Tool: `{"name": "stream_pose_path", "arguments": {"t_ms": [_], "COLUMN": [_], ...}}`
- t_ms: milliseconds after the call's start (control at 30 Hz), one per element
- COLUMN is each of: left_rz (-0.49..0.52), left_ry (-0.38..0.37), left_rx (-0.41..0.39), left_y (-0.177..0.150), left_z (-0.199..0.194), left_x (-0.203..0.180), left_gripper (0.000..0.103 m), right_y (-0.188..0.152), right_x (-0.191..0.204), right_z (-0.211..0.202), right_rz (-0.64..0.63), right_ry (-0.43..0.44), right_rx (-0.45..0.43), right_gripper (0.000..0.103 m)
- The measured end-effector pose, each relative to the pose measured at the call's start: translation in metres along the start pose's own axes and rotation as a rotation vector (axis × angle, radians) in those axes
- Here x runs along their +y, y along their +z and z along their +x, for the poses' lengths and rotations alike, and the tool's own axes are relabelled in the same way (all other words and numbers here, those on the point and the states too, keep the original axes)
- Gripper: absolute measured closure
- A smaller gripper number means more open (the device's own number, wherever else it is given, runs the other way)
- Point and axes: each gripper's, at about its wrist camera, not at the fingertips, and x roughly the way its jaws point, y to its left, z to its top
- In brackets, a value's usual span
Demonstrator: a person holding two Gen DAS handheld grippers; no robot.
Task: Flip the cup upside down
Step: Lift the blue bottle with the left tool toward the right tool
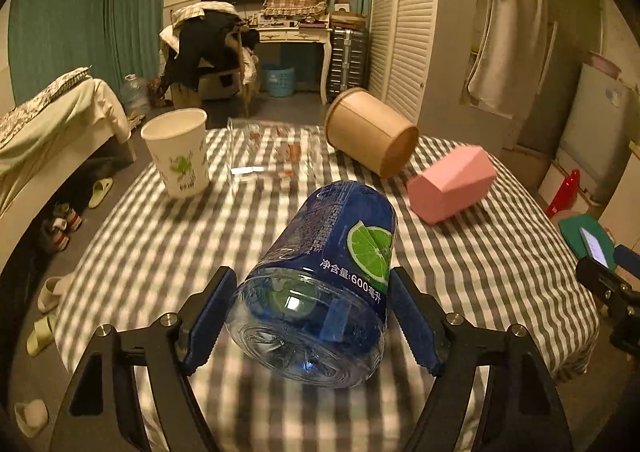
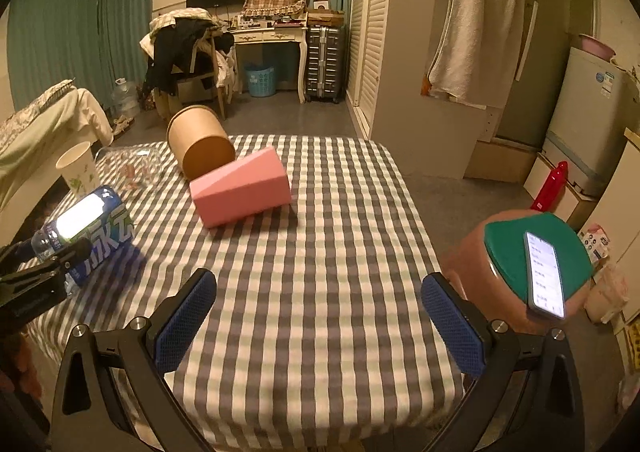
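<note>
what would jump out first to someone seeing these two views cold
The blue lime-label bottle, lying between the open left gripper fingers close to the camera, dominates. Behind it on the checked tablecloth lie a pink box and a tipped brown tub, with a white paper cup upright at the far left.

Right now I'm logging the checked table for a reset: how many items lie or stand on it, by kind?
White paper cup: 1
Clear glass cup: 1
Brown cardboard tub: 1
Pink faceted box: 1
Blue-labelled plastic bottle (between the left gripper fingers): 1
Total: 5
</note>
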Motion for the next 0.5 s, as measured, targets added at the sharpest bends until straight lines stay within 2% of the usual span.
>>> {"name": "stream_pose_path", "arguments": {"t_ms": [133, 300, 500], "left_rz": [-0.003, 0.043, 0.049], "left_ry": [0.004, 0.025, -0.008], "left_rx": [0.001, -0.023, -0.014], "left_y": [-0.013, -0.02, -0.021], "left_z": [-0.001, -0.005, -0.006], "left_x": [-0.012, -0.028, -0.03], "left_gripper": [0.024, 0.024, 0.022], "right_y": [-0.012, -0.017, -0.013], "right_x": [0.0, 0.0, -0.004], "right_z": [-0.004, -0.007, -0.01], "right_rz": [-0.005, -0.017, -0.004], "right_ry": [0.004, 0.001, -0.001], "right_rx": [0.011, 0.012, -0.001], "right_gripper": [0.0, 0.0, 0.0]}}
